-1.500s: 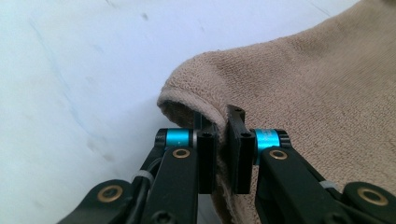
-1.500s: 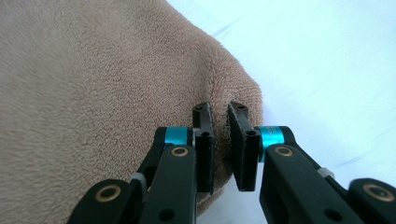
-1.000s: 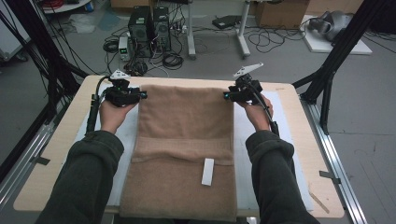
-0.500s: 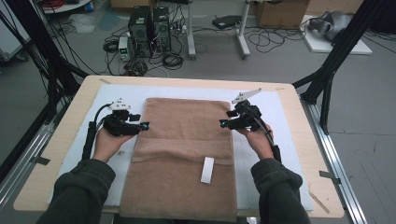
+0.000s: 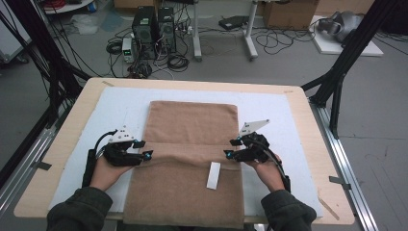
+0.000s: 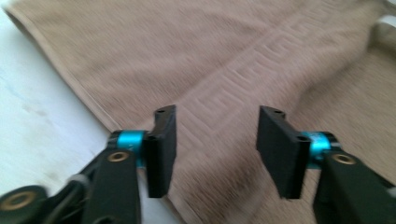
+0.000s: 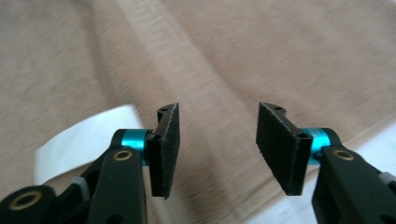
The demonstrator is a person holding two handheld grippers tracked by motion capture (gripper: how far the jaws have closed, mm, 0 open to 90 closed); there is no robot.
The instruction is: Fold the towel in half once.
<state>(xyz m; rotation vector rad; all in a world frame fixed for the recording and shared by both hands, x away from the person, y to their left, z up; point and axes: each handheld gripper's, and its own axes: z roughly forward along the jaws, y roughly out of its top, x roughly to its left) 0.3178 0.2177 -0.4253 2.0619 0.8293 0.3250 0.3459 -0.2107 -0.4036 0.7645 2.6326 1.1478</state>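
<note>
the brown towel [image 5: 190,163] looks soft, light and limp; each side hem by the fold suits pinching. left tool [image 5: 147,149] and right tool [image 5: 230,147] gape, having just narrowed, nothing between.

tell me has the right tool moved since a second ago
Yes. The right tool has come back toward the person along the brown towel's right edge, from its far corner to the fold line beside the white label.

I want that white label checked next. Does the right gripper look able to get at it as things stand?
Probably yes. The white label lies flat on the brown towel, uncovered, just beside the right gripper, whose jaws stand open over the towel with nothing between them and nothing in the way.
</note>
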